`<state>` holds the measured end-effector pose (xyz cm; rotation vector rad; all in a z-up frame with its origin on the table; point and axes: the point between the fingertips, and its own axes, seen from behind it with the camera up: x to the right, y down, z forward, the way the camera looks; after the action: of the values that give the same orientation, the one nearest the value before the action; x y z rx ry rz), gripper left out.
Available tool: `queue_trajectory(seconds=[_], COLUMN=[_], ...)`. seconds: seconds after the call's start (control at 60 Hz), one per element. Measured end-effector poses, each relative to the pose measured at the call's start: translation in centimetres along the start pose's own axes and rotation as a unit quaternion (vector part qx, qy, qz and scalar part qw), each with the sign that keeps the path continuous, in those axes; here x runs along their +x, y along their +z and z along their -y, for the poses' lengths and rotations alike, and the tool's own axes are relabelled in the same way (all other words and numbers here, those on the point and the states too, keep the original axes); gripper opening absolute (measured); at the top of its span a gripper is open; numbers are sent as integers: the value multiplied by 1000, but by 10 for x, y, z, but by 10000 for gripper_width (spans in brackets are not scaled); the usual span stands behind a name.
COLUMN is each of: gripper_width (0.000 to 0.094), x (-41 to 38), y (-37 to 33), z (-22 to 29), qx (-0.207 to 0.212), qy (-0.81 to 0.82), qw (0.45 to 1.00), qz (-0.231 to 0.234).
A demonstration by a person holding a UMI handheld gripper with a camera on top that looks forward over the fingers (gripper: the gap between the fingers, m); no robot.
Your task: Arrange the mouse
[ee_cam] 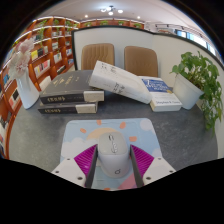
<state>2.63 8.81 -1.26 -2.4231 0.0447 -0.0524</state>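
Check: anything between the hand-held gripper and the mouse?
Nothing visible. The mouse already sits between the hand-held gripper fingers, resting on the mouse pad, with no object between it and either pink pad. The books lie beyond the mouse pad.

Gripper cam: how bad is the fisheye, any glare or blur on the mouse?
Gripper view: strong fisheye, bookshelves and ceiling lights curve; the lights blow out; mouse between the open fingers looks pale and soft against its mat; plant smears slightly; books stay readable.
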Motion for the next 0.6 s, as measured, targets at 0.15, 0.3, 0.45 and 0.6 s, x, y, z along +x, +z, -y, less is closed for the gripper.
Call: queue_trajectory(seconds=[0.15, 0.3, 0.45, 0.6], gripper_width=[858, 857, 861, 857], x=[1, -4, -14, -16], y=[-30, -92, -167, -226], z=[17, 50, 73, 77], qx=[15, 60, 106, 137], qy=[6, 5, -1, -2], qw=[1000, 998, 994, 991], qz=[-8, -11, -1, 4])
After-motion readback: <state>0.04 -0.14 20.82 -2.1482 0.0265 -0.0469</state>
